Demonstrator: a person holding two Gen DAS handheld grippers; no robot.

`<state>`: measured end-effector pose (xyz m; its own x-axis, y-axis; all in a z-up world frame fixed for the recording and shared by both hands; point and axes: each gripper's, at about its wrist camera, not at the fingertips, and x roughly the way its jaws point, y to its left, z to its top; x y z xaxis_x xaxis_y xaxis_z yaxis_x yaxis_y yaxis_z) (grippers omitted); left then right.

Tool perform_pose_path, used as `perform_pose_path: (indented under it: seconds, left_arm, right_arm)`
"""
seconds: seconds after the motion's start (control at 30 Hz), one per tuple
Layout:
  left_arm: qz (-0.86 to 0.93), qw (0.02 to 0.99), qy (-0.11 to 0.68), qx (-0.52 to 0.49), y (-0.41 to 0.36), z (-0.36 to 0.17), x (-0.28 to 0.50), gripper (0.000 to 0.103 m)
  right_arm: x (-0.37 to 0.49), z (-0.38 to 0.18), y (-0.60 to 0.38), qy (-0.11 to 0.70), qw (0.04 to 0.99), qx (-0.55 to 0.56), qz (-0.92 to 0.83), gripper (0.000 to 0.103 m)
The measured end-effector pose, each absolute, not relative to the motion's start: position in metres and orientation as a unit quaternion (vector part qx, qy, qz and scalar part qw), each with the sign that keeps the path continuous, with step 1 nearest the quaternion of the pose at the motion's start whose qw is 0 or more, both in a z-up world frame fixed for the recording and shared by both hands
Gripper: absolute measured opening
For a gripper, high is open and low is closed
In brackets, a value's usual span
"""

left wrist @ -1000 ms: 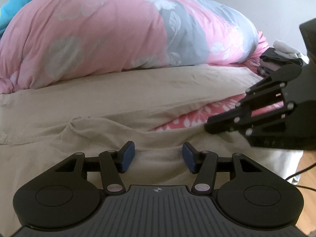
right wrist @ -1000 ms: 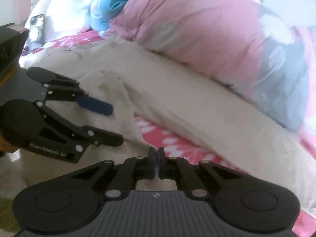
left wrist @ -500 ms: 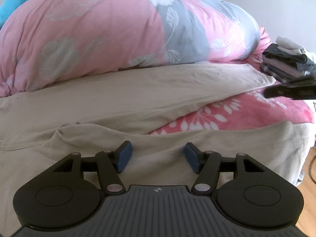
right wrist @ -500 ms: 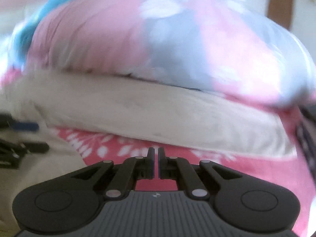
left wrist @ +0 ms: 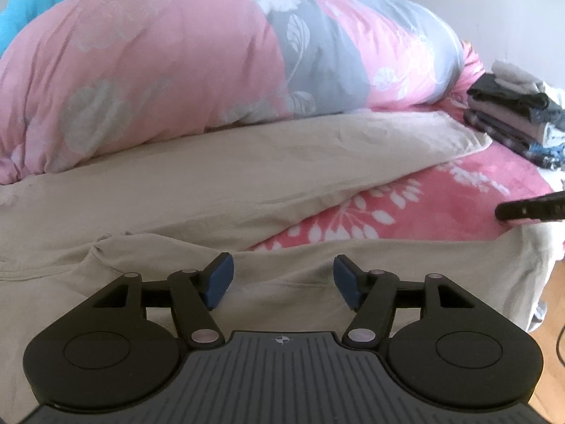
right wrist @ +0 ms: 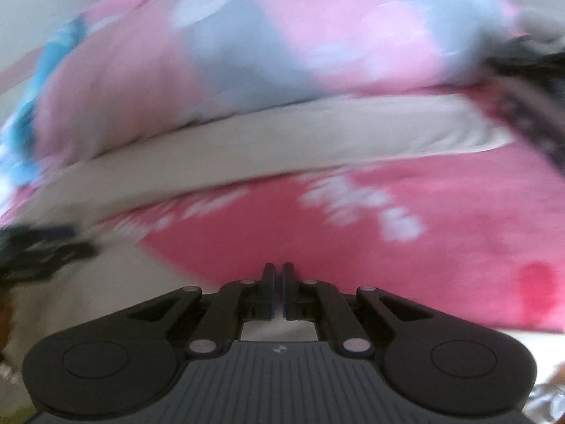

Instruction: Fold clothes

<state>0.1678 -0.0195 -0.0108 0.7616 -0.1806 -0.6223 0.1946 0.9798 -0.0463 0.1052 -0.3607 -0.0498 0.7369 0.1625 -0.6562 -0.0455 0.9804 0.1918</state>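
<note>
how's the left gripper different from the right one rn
The left gripper is open, blue pads wide apart over the beige garment; the right gripper is shut, with only a sliver showing between its fingers. The left wrist view is sharp, the right wrist view blurred. Neither holds anything.

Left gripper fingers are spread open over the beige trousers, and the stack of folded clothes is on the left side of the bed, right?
Not quite. The left gripper is open over the beige trousers, but the stack of folded clothes sits at the right side of the bed, as the left wrist view shows.
</note>
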Motion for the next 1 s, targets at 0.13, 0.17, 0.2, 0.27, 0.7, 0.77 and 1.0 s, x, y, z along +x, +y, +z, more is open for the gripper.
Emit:
perform_pose_path:
  seconds: [0.13,0.17,0.2,0.27,0.7,0.77,1.0]
  left_arm:
    - [-0.097,0.94,0.326,0.007,-0.015,-0.007,0.163,0.063]
    - [-0.096,0.941,0.325,0.006,-0.014,-0.006,0.161,0.063]
    - [-0.095,0.941,0.324,0.005,-0.013,-0.005,0.16,0.063]
    - [-0.094,0.942,0.322,0.004,-0.01,-0.003,0.157,0.063]
    - [-0.089,0.945,0.311,-0.044,0.021,-0.007,0.146,0.063]
    - [-0.09,0.949,0.299,-0.046,0.025,-0.005,0.144,0.063]
    - [-0.064,0.957,0.28,-0.045,0.044,-0.003,0.16,0.064]
  right_arm:
    - [0.113,-0.043,-0.351,0.351,0.926,0.11,0.084,0.004]
    - [0.118,-0.042,-0.341,0.35,0.925,0.108,0.102,0.005]
    - [0.122,-0.042,-0.33,0.347,0.924,0.101,0.12,0.005]
    - [0.132,-0.039,-0.299,0.339,0.924,0.069,0.162,0.006]
    - [0.228,-0.055,-0.163,0.384,0.88,0.013,0.278,0.008]
    - [0.232,-0.066,-0.167,0.415,0.868,0.033,0.269,0.008]
    - [0.222,-0.063,-0.199,0.454,0.844,0.113,0.264,0.009]
